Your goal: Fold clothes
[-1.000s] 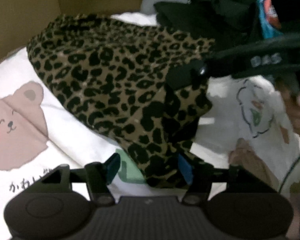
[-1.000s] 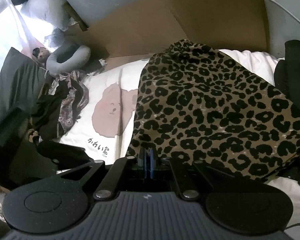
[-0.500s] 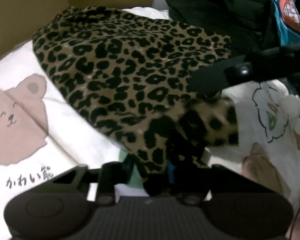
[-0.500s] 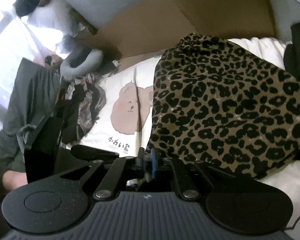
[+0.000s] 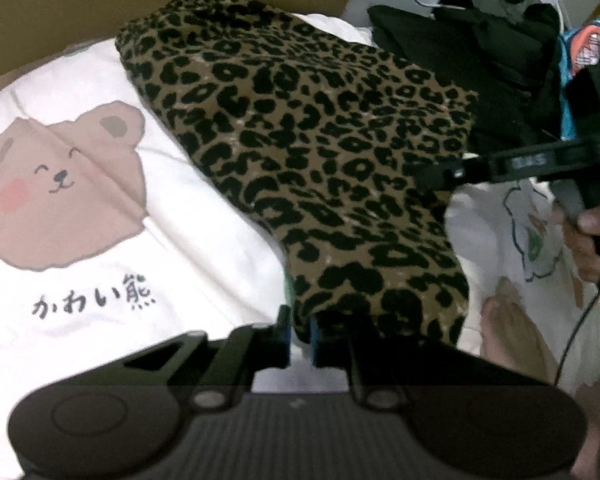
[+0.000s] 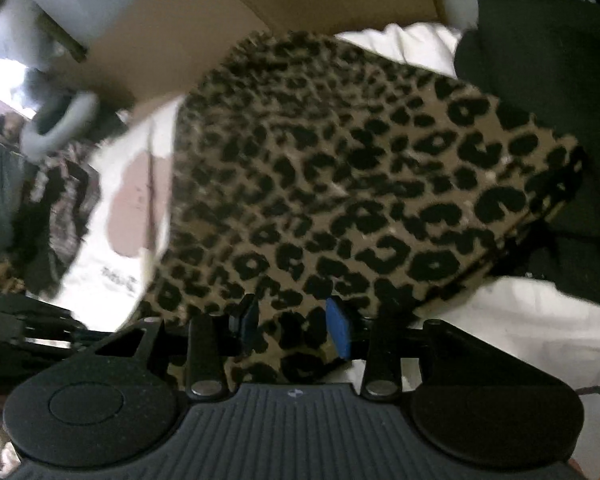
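The left hand-held gripper (image 5: 300,334) is pinched narrow on the near edge of the leopard-print garment (image 5: 320,152), a thin fold of cloth caught between its blue pads (image 5: 315,338). From that pinch the garment runs forward and away across the white bear-print blanket (image 5: 92,248), its left edge lying diagonally beside the brown bear face. To the left of this hand-held gripper the blanket lies flat and open out to the cardboard wall (image 5: 80,4).

The right hand-held gripper (image 6: 294,326) stands wide apart, its blue pads (image 6: 338,326) straddling the garment's near edge (image 6: 340,200) without closing on it; cloth lies between and under the fingers. In the left wrist view it reaches in from the right, its tip at the garment's right edge (image 5: 440,174). Beyond and to the right of it a pile of black clothing (image 6: 548,92) crowds the garment's far right edge. The right wrist view is blurred.
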Motion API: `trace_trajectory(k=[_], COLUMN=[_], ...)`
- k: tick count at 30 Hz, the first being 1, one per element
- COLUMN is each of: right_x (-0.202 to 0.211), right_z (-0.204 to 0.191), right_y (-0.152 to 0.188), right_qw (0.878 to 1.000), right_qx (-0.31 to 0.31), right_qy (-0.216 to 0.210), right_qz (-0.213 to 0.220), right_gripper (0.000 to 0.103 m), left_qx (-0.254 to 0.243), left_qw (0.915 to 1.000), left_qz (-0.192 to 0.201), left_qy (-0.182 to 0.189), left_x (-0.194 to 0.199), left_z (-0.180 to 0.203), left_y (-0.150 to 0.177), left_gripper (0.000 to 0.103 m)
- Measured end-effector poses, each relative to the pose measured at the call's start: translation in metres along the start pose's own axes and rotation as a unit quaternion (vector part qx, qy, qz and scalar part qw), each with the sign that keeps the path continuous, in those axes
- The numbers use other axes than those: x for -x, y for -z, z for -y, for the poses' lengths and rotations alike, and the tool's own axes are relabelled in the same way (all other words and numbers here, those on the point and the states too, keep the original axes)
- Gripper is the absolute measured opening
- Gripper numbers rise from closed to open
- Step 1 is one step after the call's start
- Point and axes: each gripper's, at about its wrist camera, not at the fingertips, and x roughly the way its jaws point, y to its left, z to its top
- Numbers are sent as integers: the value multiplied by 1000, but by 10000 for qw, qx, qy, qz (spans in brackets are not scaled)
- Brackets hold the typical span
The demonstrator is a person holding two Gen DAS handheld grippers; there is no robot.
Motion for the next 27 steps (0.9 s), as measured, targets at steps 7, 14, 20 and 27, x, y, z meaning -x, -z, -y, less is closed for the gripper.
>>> trace_trajectory(k=[7,14,20,27], right_x=[0,-5,-10,-11], right_z=[-4,-2,1,-8], right_y=[4,3,5,5], right_qw=[9997,9995,9992,9974], right_qx=[244,302,374,617], right_qy=[39,32,131,344], right_qz=[-61,-103,-111,-153], right_gripper=[45,45,43,44], left_qx=[-509,-445,-77,187], left_qw=[9985,9986,9992,9994], left_qz=[184,294,379,198], left_qy=[4,-47,133,219], left_x=[-15,-21,-3,13], left_z=[20,16,-6,-25], left_y=[3,4,7,14], left_gripper=[50,24,5,4])
